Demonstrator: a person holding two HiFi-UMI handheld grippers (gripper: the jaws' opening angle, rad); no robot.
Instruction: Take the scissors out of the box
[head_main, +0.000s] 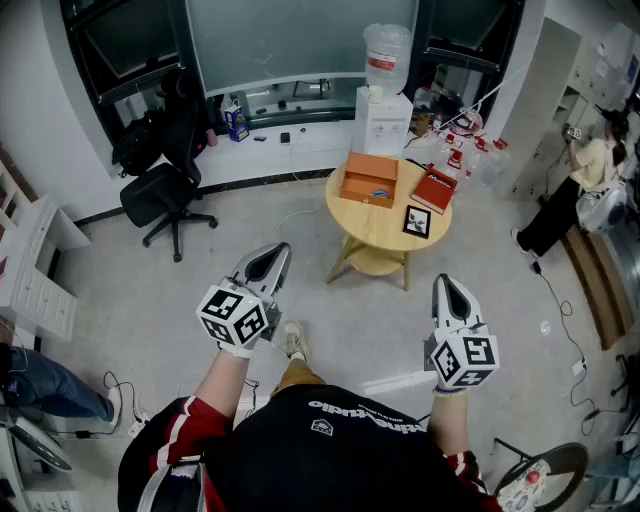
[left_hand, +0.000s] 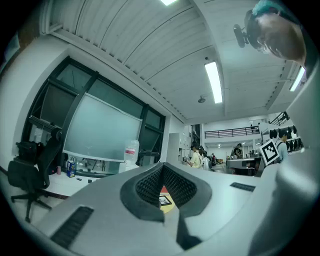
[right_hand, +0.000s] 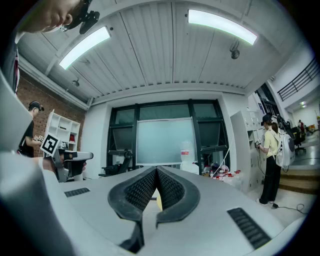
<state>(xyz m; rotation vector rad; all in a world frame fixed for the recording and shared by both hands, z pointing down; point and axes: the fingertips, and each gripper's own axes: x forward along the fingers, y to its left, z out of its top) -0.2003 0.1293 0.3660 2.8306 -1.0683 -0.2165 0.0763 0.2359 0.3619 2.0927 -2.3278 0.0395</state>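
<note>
Scissors (head_main: 379, 193) show as a small bluish shape inside the open orange box (head_main: 352, 186) on the round wooden table (head_main: 380, 236), well ahead of both grippers; a red lid (head_main: 435, 188) and a marker card (head_main: 417, 221) lie just beside the box; the left gripper (head_main: 281, 250) and the right gripper (head_main: 444, 282) are held level above the floor, each with its jaws pressed together at the tips and nothing between them.

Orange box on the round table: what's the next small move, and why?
Probably walk closer and carry the right gripper toward the orange box, opening it on the way. The box sits open on the round table, well ahead of both grippers. The left gripper and the right one are both shut, empty and held level, seemingly out of reach of it.
</note>
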